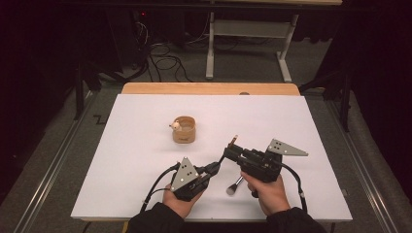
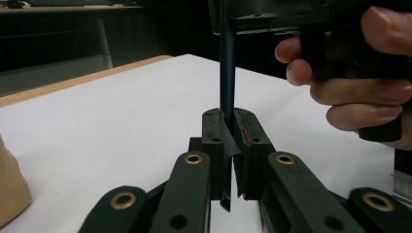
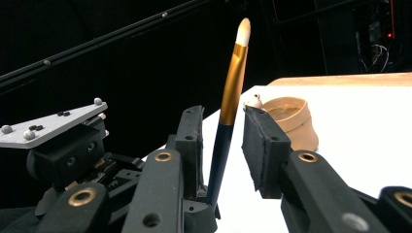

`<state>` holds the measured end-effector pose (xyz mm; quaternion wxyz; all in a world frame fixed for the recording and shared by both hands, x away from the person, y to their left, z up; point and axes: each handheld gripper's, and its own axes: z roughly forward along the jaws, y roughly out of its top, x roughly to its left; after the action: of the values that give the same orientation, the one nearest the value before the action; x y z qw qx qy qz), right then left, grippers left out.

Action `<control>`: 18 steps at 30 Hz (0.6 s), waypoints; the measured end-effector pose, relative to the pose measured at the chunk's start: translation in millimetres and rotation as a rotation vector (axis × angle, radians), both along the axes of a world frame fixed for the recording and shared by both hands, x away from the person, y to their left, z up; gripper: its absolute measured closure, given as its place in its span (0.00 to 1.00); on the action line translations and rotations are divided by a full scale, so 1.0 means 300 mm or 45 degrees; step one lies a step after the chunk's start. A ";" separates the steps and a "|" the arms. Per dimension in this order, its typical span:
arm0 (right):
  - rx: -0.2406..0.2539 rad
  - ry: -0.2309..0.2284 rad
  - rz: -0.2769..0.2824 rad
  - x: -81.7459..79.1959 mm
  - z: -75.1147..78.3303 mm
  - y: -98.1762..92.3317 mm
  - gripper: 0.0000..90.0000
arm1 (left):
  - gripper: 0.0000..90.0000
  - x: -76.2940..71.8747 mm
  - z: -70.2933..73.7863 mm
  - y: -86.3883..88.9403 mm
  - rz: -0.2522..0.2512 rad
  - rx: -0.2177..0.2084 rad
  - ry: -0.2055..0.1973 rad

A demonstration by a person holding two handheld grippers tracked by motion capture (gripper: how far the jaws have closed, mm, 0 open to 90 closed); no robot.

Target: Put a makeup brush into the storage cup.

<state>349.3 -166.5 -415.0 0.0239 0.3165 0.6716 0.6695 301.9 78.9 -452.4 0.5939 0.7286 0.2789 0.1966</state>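
Left gripper [image 2: 232, 145]: yours, clamped on the slim black-and-gold makeup brush [image 3: 228, 111].
Right gripper [image 3: 221, 141]: jaws flank the brush, not pressing.
Brush: above white worktop [image 1: 145, 145], between both grippers.

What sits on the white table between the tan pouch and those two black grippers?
Nothing: in the high view the white table lies bare between the tan pouch and both the left gripper and right gripper.
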 end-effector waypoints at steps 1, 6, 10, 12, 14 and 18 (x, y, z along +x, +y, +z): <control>0.000 0.002 0.001 0.000 -0.001 0.001 0.79 | 0.94 -0.001 0.000 -0.001 -0.002 0.002 -0.002; 0.002 0.015 0.010 0.000 -0.005 0.003 0.82 | 0.94 -0.003 -0.002 -0.007 -0.006 0.011 -0.007; 0.005 0.025 0.015 0.002 -0.009 0.007 0.83 | 0.94 -0.004 -0.002 -0.009 -0.006 0.016 -0.012; 0.005 0.029 0.015 0.002 -0.010 0.007 0.85 | 0.94 -0.004 -0.002 -0.008 -0.005 0.016 -0.013; 0.008 0.034 0.017 0.002 -0.010 0.006 0.88 | 0.94 -0.004 -0.002 -0.008 -0.006 0.016 -0.011; 0.015 0.044 0.018 0.001 -0.014 0.006 0.93 | 0.94 -0.004 -0.004 -0.011 -0.008 0.022 -0.009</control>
<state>349.6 -164.7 -419.0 0.0057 0.3233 0.6703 0.6679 300.8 75.6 -453.7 0.5892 0.7339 0.2727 0.1996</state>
